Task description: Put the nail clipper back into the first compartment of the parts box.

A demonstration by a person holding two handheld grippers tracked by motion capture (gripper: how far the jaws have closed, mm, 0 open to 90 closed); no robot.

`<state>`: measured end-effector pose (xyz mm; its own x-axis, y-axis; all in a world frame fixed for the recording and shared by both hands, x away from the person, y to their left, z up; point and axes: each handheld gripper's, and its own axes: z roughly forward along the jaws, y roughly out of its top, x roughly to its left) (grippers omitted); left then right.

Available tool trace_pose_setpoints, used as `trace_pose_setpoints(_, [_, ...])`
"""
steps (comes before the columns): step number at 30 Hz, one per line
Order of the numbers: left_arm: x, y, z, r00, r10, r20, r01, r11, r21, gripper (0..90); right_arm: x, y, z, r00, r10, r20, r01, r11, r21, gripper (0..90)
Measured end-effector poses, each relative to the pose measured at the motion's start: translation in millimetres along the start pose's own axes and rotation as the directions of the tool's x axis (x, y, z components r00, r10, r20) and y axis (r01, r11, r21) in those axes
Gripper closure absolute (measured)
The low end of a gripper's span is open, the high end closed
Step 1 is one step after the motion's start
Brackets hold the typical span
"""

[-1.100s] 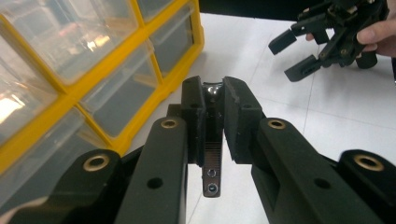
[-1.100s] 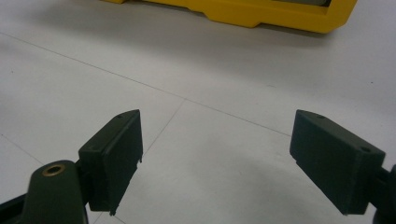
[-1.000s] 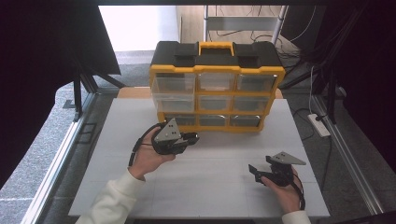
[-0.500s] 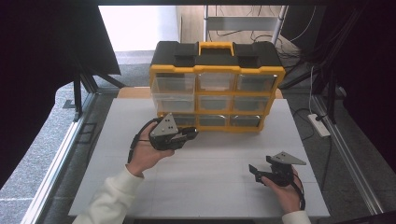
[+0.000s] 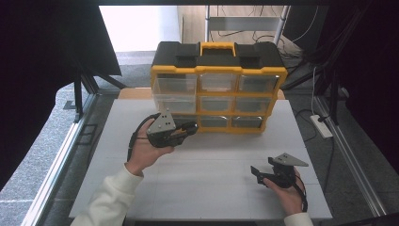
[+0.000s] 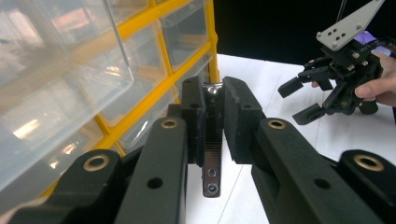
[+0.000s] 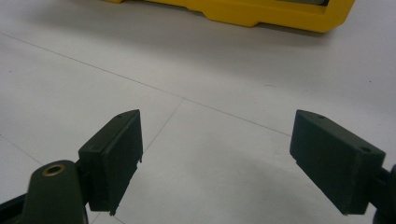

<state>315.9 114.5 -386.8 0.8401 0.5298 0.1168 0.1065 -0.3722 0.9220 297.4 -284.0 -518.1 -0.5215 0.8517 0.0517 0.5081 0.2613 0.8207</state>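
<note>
A yellow and black drawer cabinet (image 5: 219, 61) with clear drawers stands at the back of the white table (image 5: 211, 188). My left gripper (image 5: 190, 127) hovers just in front of the cabinet's lower left drawers, its tips pointing right. In the left gripper view its jaws (image 6: 214, 93) are shut on a small dark metal strip (image 6: 212, 154) with a ribbed face and two screws at its near end. The cabinet's clear drawers (image 6: 56, 84) are close on the left there. My right gripper (image 5: 256, 172) rests low at the front right, open (image 7: 215, 158) with only bare table between its pads.
A white power strip (image 5: 321, 126) and cables lie on the floor right of the table. Metal rails run along both table sides. Bare white table surface lies between the two hands. The cabinet's yellow base (image 7: 261, 14) runs along the far edge in the right gripper view.
My left gripper has edged slightly away from me toward the cabinet with the metal strip still in it. The right gripper has stayed put.
</note>
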Motion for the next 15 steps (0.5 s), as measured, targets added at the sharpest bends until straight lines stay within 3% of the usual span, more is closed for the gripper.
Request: trace_pose_setpoints(15, [6.2, 5.9, -6.4, 0.9996, -0.008, -0.028, 0.007, 0.9996, -0.028, 78.9, 0.5, 0.0, 0.5, 1.0, 0.002, -0.004, -0.002, 1.0, 0.0, 17.3])
